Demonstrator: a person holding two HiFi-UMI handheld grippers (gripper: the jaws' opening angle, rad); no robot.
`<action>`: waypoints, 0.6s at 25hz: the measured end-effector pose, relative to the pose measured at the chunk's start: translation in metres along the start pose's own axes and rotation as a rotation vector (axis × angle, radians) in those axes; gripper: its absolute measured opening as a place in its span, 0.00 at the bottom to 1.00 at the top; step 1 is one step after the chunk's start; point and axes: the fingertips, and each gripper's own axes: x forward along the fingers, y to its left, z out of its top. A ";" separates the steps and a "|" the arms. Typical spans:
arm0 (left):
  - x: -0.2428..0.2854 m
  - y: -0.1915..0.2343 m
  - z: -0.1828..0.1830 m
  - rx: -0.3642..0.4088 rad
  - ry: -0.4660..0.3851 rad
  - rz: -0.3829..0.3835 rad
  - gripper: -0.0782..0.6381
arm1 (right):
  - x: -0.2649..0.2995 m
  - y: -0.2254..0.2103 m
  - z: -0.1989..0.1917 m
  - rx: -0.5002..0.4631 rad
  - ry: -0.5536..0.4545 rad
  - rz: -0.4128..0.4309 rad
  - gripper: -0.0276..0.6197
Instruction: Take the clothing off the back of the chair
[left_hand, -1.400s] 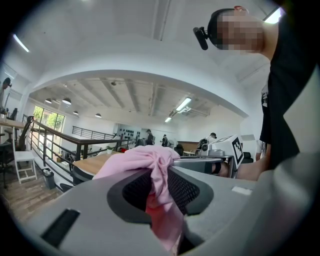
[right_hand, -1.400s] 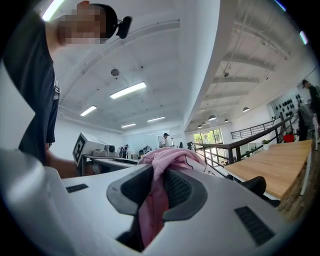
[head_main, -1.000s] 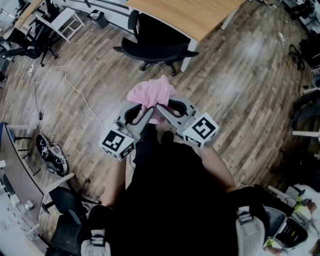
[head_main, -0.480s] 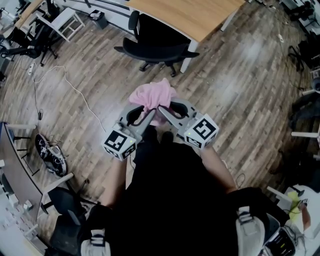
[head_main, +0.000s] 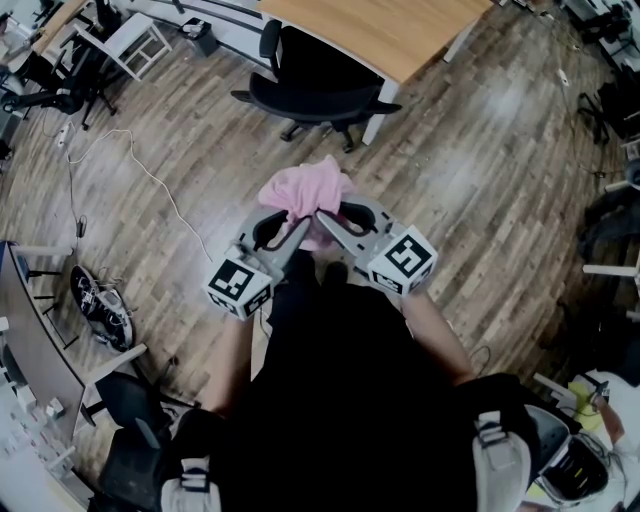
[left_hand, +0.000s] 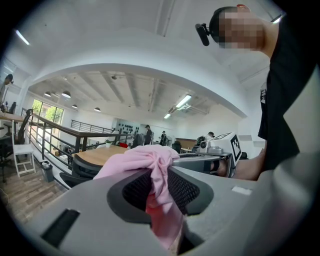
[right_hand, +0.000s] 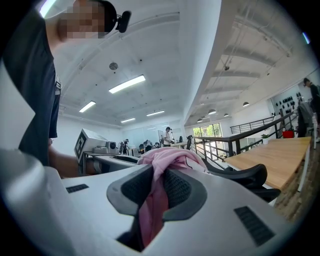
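A pink garment (head_main: 303, 191) hangs bunched in the air in front of the person, well away from the black office chair (head_main: 312, 92) by the wooden desk. My left gripper (head_main: 297, 228) is shut on the pink garment (left_hand: 150, 165), cloth pinched between its ribbed pads. My right gripper (head_main: 322, 217) is also shut on the pink garment (right_hand: 162, 165), close beside the left one. The two grippers meet tip to tip at the cloth. The chair's back shows no clothing on it.
A wooden desk (head_main: 385, 30) stands at the top of the head view behind the chair. A white cable (head_main: 140, 170) runs over the plank floor at left, near a pair of sneakers (head_main: 100, 305). More chairs and gear line the left and right edges.
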 end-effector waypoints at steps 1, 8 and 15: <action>-0.001 0.000 -0.001 0.001 0.000 -0.001 0.25 | 0.000 0.001 -0.001 0.004 0.003 -0.003 0.13; 0.000 0.000 0.001 0.002 0.004 -0.003 0.25 | 0.000 -0.001 0.001 0.031 0.022 -0.014 0.13; -0.004 -0.003 -0.002 0.003 0.002 -0.003 0.25 | -0.001 0.004 -0.003 0.005 0.017 -0.002 0.13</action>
